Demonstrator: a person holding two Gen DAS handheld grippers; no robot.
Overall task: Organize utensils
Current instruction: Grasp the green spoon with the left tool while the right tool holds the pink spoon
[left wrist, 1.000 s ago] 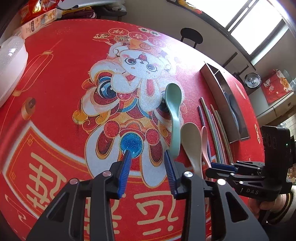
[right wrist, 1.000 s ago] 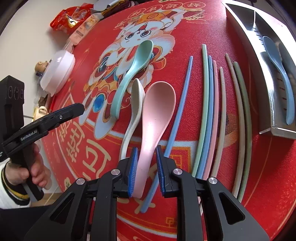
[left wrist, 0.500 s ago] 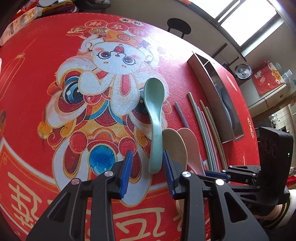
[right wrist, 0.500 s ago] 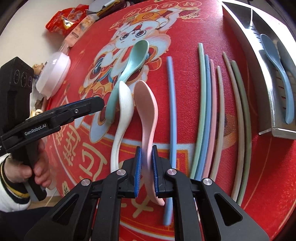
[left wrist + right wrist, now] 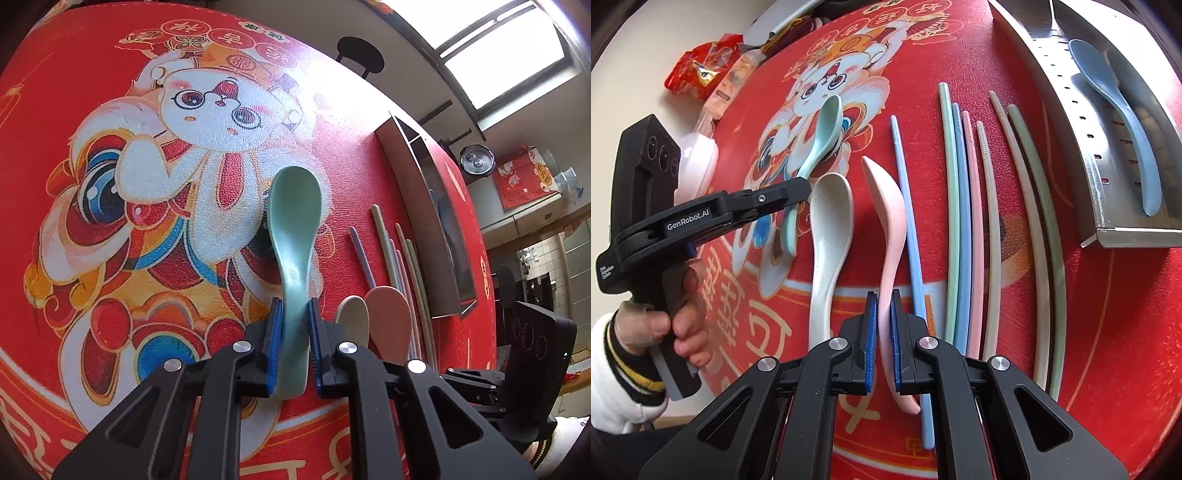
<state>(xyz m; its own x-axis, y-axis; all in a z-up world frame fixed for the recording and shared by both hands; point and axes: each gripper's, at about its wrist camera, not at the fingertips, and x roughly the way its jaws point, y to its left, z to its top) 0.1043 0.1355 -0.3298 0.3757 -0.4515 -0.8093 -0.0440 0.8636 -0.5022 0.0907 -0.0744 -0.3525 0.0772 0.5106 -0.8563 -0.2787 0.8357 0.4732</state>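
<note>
Your right gripper (image 5: pixel 882 321) pinches the pink spoon (image 5: pixel 888 221) handle; the steel tray (image 5: pixel 1108 221) lies forward-right, probably parallel. Left gripper (image 5: pixel 294 328) clamps the green spoon (image 5: pixel 295 221).

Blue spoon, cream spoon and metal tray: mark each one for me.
blue spoon (image 5: pixel 1108 92), right wrist view, on its bowl.
cream spoon (image 5: pixel 831 206), right wrist view, on its bowl.
metal tray (image 5: pixel 1089 166), right wrist view, on its perforated near wall.

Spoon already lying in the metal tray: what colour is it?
Light blue. The spoon in the metal tray shows best in the right wrist view.
</note>
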